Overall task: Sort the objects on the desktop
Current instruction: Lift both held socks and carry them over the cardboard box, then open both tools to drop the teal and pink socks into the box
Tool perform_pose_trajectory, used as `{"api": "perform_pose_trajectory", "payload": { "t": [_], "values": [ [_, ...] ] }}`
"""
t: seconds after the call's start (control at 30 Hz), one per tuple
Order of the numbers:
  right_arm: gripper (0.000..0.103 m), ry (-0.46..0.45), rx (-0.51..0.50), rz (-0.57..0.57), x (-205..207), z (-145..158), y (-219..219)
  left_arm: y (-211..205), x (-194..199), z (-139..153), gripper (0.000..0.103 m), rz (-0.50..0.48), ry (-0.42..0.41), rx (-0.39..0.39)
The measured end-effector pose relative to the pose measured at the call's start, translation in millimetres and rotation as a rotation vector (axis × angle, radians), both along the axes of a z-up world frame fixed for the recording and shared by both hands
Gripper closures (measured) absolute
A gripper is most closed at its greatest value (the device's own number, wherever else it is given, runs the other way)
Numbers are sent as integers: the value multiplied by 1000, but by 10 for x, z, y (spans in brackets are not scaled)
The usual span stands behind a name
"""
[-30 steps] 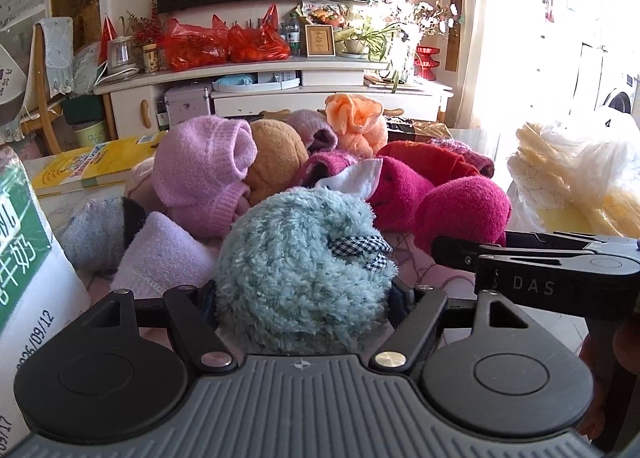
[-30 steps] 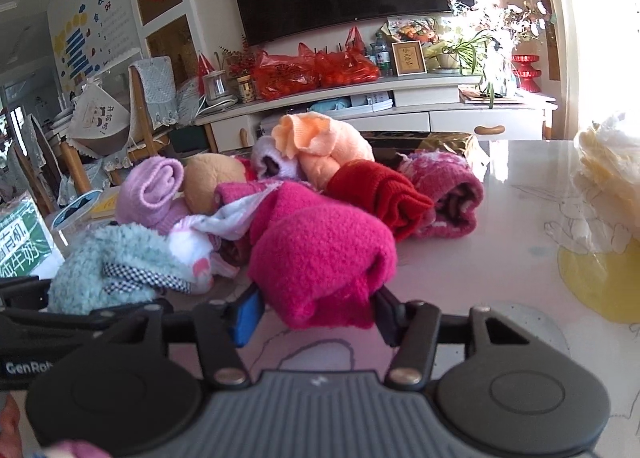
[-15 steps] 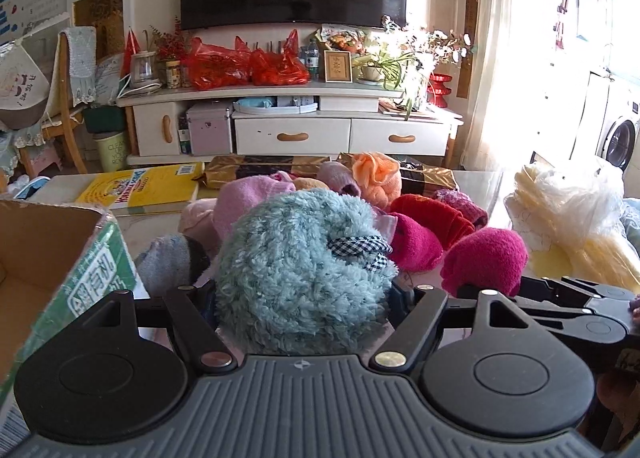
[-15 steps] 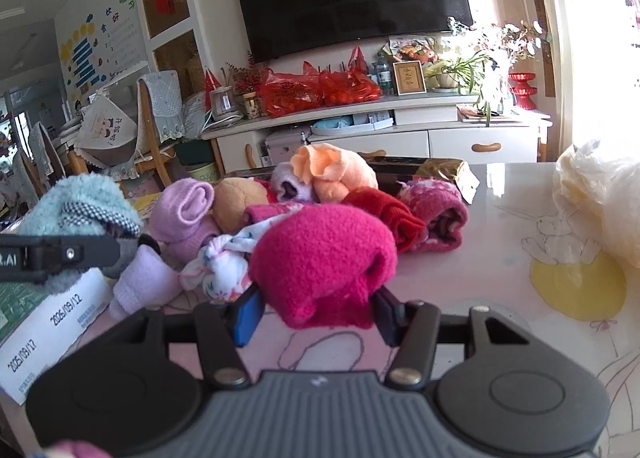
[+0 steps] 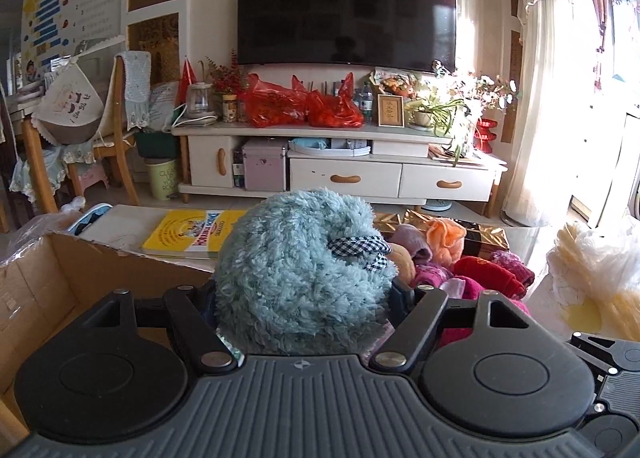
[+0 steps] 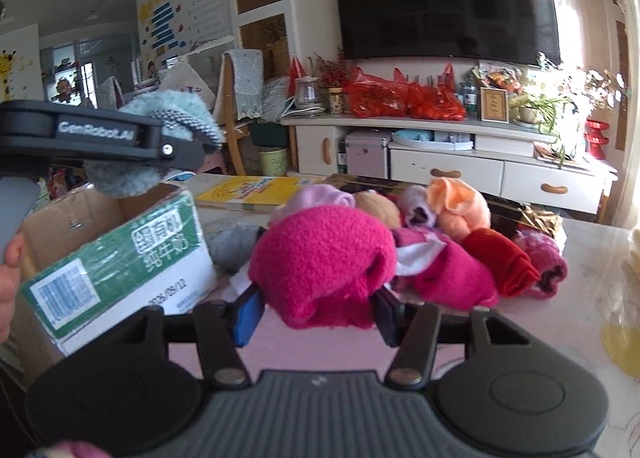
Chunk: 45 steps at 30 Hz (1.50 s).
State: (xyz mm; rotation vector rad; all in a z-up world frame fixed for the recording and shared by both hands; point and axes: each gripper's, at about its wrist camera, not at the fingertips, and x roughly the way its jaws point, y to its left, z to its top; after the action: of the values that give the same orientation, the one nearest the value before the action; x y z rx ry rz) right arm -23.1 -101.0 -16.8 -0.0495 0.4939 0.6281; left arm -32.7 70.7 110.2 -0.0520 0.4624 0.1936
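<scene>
Teal sock (image 5: 304,274) clamped in "GenRobot.AI" left fingers (image 6: 188,155), pink sock (image 6: 324,266) in right fingers (image 6: 250,312).

Fluffy teal bundle (image 5: 304,274) between left gripper (image 5: 306,298) fingers (image 5: 400,298), above cardboard box (image 5: 52,282)

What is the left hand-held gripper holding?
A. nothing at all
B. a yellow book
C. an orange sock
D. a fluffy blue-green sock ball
D. The left hand-held gripper is closed on the fluffy blue-green sock ball, which the right wrist view shows held above the cardboard box.
</scene>
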Motion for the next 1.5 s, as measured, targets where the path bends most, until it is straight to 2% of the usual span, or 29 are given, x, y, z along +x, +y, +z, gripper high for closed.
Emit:
{"api": "perform_pose_trajectory", "payload": {
  "t": [0.43, 0.6, 0.7, 0.87, 1.0, 1.07, 1.23, 1.37, 1.5],
  "values": [
    [46, -67, -31, 224, -222, 382, 957, 1116, -339, 135, 10, 232, -9, -24],
    [45, -71, -52, 300, -268, 431, 1306, 1509, -491, 150, 10, 337, 5, -15],
    [45, -79, -72, 351, -330, 447, 1535, 1746, -564, 134, 10, 383, 16, -62],
    [44, -93, -121, 408, -415, 402, 1845, 2038, -741, 138, 10, 437, 27, -86],
    [40, -95, -165, 426, -482, 320, 2047, 2152, -776, 115, 10, 449, 39, -114],
    [37, -88, -180, 437, -501, 270, 2113, 2157, -786, 110, 8, 455, 41, -96],
    [36, -85, -162, 405, -548, 241, 2073, 2186, -755, 102, 6, 447, 44, -121],
    [31, -83, -132, 383, -582, 246, 1990, 2045, -692, 148, 0, 428, 4, -88],
    [28, -108, -107, 339, -628, 249, 1888, 1916, -636, 190, 0, 406, -24, -69]
  ]
}}
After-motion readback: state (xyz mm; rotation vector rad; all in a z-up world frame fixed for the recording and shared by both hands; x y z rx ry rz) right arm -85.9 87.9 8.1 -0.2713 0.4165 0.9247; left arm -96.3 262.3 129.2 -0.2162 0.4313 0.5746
